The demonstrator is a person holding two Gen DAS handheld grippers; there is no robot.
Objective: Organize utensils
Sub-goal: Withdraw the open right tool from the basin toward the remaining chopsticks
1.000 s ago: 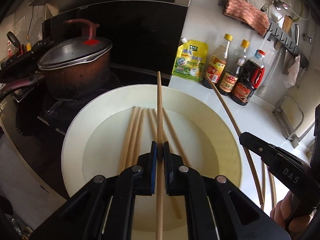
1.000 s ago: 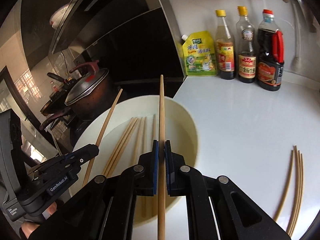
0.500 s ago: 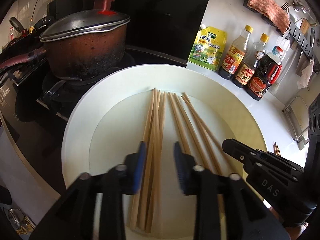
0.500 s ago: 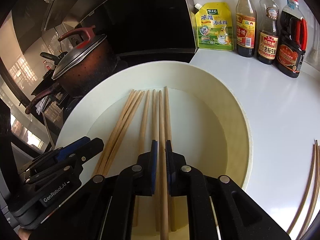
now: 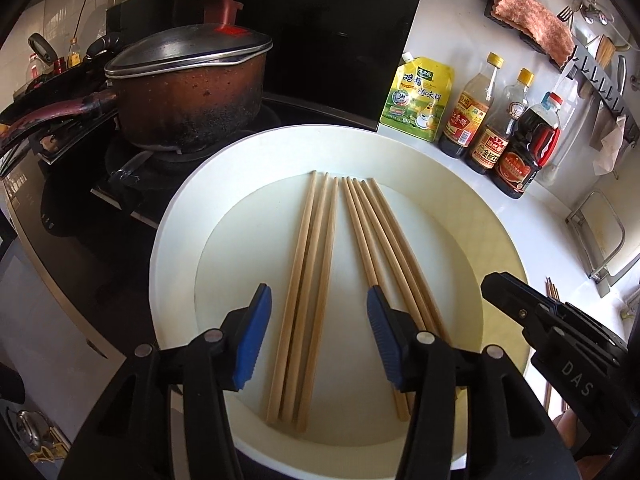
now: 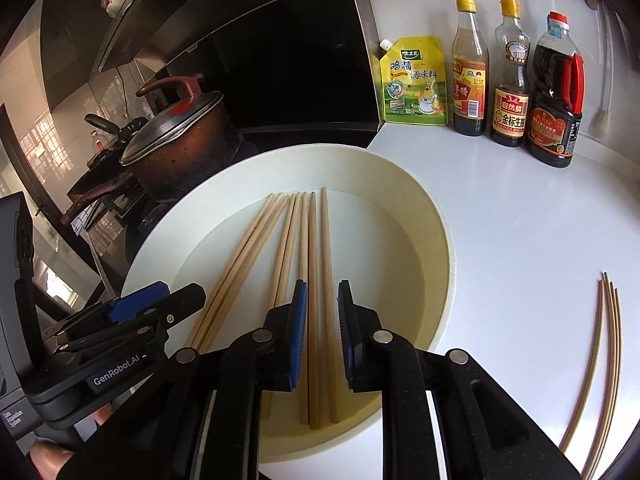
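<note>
We are at the release step: both tongs have just been opening over the white basin, each letting a chopstick go among the chopsticks lying flat on its floor. The left tongs stand wide apart, pads clear of the three sticks between them; nothing is gripped. The right tongs are only a little apart, two chopsticks lying in the gap, and the pads do not seem to press them. Seven chopsticks lie in the basin in two loose bundles, tips pointing far. On the desk to the right, well apart from the basin, a few more chopsticks are not yet collected. We judge the next move is to lift both tongs clear without dragging the sticks, swing right to those on the desk, and pinch one each. Bottles at the far edge stay out of it.
</note>
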